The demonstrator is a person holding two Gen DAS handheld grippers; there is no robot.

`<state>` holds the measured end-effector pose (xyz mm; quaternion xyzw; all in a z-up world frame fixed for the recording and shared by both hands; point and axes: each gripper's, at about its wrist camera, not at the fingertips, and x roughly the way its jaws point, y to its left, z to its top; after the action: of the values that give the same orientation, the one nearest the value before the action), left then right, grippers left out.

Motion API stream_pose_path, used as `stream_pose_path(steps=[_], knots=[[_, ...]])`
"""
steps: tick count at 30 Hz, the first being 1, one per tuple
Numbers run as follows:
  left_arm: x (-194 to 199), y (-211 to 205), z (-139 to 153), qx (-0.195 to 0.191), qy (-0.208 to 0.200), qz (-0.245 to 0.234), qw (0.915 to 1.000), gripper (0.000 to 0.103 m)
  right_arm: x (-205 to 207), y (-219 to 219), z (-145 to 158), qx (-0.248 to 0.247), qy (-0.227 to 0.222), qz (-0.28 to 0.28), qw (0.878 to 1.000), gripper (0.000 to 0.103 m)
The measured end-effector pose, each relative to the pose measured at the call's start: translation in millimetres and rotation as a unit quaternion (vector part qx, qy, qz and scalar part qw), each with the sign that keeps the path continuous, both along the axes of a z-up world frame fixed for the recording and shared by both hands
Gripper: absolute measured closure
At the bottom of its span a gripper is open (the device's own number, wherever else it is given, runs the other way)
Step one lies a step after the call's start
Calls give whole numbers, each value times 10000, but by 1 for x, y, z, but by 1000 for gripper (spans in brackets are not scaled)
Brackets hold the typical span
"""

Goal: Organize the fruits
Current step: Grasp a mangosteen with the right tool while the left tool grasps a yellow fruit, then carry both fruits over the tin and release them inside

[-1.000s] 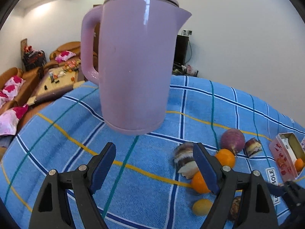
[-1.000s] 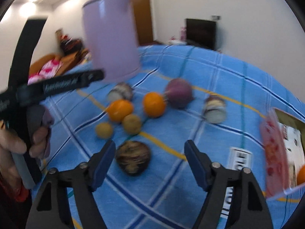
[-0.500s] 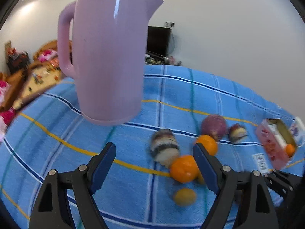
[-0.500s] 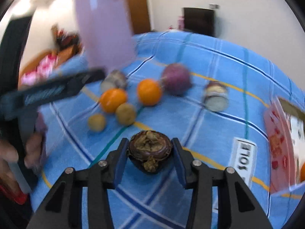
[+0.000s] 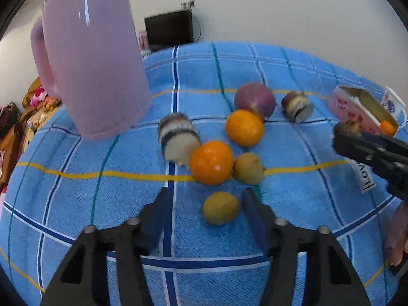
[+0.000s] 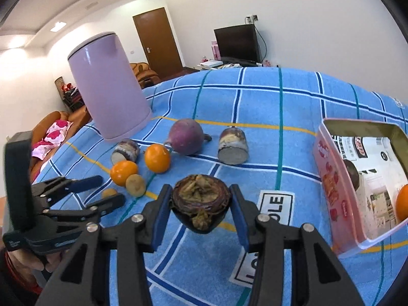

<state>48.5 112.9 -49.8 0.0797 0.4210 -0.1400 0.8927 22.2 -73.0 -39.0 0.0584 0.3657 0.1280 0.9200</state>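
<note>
The blue checked cloth (image 6: 255, 97) covers the whole table, and the lilac kettle (image 6: 109, 86) stands on it as my landmark, upright at the far left. Well to the right of the kettle, at the cloth's right edge, the pink tin (image 6: 329, 178) lies open with an orange and a dark round fruit inside. Just right of the kettle's base sits the purple round fruit (image 6: 185, 137), and beyond it, further from the kettle, a cut banded piece (image 6: 233, 145) lies with its pale face toward me. A second cut piece (image 5: 177, 137) rests right beside the kettle's foot. Two oranges come next: one (image 5: 244, 127) touching the purple fruit's near side, the other (image 5: 211, 162) against the second cut piece. A small brown-green fruit (image 5: 248, 168) touches that nearer orange.

In my right tool (image 6: 201, 206) I hold the dark mangosteen (image 6: 200, 201), both blue pads clamped on its sides, lifted off the cloth and nearer to me than the kettle.

My left tool (image 5: 206, 206) points down at the cloth in front of the kettle, its jaws closing around the smallest yellow-green fruit (image 5: 220, 210); the pads stand either side of it and are not pressing yet.
</note>
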Motion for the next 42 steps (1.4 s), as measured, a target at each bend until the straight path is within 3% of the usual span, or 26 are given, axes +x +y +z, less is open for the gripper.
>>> stream_pose_path(steps=[5, 10, 15, 19, 25, 32, 42], knots=[[0, 1, 0, -106, -19, -78, 9999, 74, 2, 7, -6, -143, 36, 47, 9999, 55], [-5, -5, 2, 2, -231, -135, 9996, 74, 0, 8, -2, -217, -111, 9, 9997, 55], [-18, 2, 22, -591, -654, 10, 9961, 74, -6, 1, 10, -140, -405, 18, 9991, 55], [-26, -11, 47, -699, -1098, 62, 9915, 74, -13, -7, 23, -189, -765, 11, 9969, 55], [-29, -51, 67, -548, -1611, 12, 9854, 74, -19, -25, 37, -352, -1133, -217, 9927, 55], [-20, -103, 69, -813, -1554, -153, 9844, 74, -22, -56, 42, -862, -1418, -715, 9835, 55], [-11, -158, 68, -969, -1438, -289, 9844, 74, -19, -122, 47, -868, -1337, -1496, 9758, 55]])
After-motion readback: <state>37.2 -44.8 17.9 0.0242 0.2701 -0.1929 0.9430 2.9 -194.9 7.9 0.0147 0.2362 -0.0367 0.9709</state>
